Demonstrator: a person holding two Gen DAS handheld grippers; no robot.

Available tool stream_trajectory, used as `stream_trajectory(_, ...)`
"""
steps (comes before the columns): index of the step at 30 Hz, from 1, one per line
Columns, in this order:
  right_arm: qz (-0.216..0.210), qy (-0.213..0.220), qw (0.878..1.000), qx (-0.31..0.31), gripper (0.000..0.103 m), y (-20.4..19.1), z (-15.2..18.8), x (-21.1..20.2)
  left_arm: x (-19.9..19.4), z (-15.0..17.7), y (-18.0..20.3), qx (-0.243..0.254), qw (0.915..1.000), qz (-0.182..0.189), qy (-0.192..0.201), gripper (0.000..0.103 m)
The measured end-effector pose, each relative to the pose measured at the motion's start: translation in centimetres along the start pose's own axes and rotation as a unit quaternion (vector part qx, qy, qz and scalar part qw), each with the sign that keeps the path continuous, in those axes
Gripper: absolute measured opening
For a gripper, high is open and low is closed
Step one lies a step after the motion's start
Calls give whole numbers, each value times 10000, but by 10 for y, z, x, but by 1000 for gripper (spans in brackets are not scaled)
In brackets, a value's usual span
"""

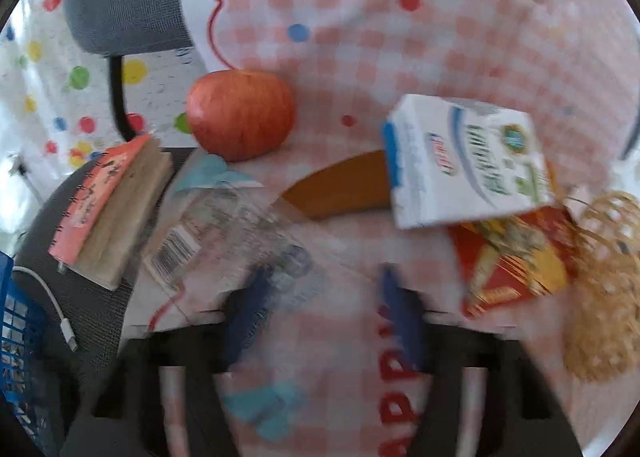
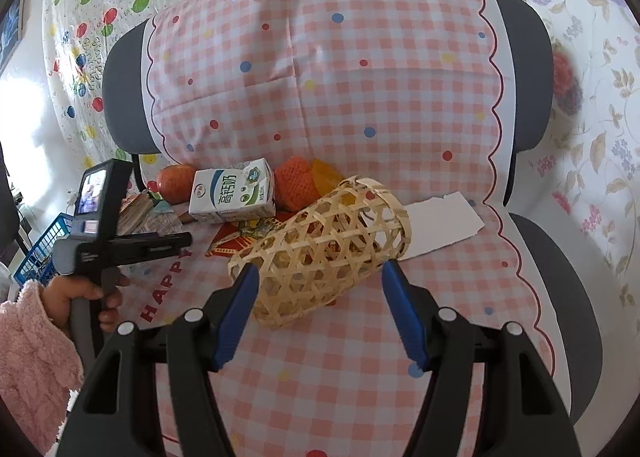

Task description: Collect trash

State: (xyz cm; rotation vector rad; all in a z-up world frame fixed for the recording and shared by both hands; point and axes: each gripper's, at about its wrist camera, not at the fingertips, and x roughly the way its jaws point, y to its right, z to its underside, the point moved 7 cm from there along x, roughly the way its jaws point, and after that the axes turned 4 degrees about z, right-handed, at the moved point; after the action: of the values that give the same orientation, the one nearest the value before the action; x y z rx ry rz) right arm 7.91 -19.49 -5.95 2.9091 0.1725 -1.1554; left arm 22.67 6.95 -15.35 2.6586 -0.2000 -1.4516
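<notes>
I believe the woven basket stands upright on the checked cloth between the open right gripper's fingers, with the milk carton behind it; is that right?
Not quite: the basket lies on its side, not upright, as the right wrist view shows. The rest holds: it is on the checked cloth, ahead of the open right gripper, roughly between its fingers, with the milk carton behind it.

A checked cloth (image 2: 320, 105) covers a grey chair (image 2: 532, 69), on which an apple (image 1: 240, 113) sits beside a spiral notebook (image 1: 108, 201), with a blue crate (image 1: 16, 337) and a white cable (image 1: 60, 317) nearby.
</notes>
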Motion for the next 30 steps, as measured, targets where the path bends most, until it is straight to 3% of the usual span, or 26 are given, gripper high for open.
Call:
stream_trajectory(1,-5,-6,10000,2,63,0,2,-2,-2,3,1,32,10000,74,-50,2)
stream_trajectory(3,0,5,10000,2,63,-1,5,-7,-7,9,-1,78,9999,103,-60,0)
stream_trajectory(9,-11,23,10000,30,63,0,16,-21,-63,44,9,246,9964,741,343,0)
stream_trajectory(13,-42,-19,10000,22,63,-6,22,-23,-87,71,10,429,9969,515,420,2)
stream_trajectory(15,-77,-30,10000,15,63,-10,22,-24,-94,70,2,315,9977,346,485,11)
stream_trajectory(17,-132,-14,9999,-28,63,-18,20,-24,-96,66,-24,151,9978,-35,644,46)
stream_trajectory(19,-198,34,9997,-150,63,-32,13,-24,-106,65,-38,-5,9956,-387,850,63)
stream_trajectory(21,-261,82,9993,-266,63,-46,4,-23,-115,58,-56,-149,9922,-760,978,66)
stream_trajectory(24,-507,159,9974,-491,63,-82,-14,-13,-129,55,-74,-342,9888,-992,1059,68)
stream_trajectory(30,-1144,-105,9880,-1033,63,-161,-30,44,-166,40,-101,-634,9852,-896,1314,72)
